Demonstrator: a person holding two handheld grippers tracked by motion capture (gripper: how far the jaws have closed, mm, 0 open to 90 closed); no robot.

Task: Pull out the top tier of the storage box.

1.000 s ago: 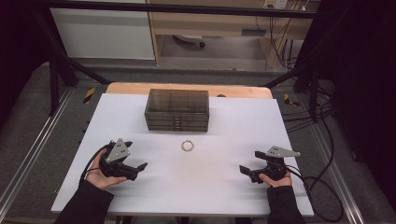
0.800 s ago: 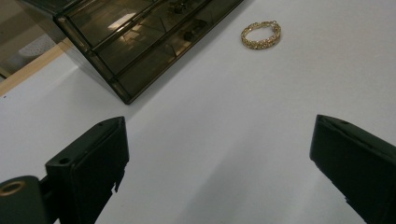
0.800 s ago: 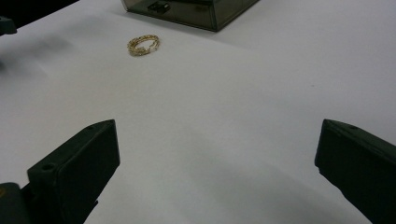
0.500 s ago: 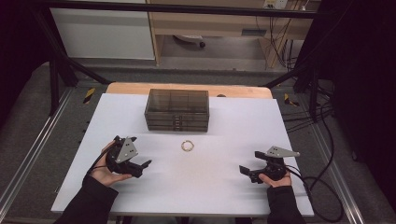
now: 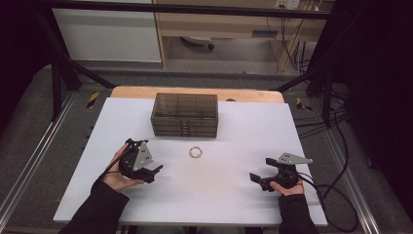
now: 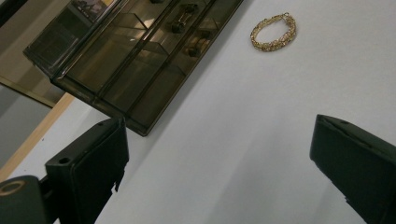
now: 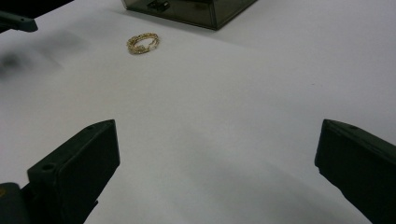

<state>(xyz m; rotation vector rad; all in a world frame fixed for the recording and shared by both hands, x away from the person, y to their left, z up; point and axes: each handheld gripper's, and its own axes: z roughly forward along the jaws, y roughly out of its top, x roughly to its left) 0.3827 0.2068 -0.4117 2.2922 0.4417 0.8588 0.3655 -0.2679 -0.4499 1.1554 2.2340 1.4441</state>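
left hand-held gripper (image 5: 155, 171) wide open, empty | right hand-held gripper (image 5: 257, 180) same | bracelet (image 5: 195, 152) between

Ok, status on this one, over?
Left tool open, empty. Right tool open, empty. Bracelet flat on table, untouched, before the drawer box. Path clear.

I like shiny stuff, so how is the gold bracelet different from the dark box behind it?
The bracelet is gold and shiny; the box is smoky brown and see-through. The bracelet is a small open loop lying flat; the box is a far bigger block of stacked drawers. The bracelet lies nearer the left claw; the box stands farther back. Both rest on the white table, untouched.
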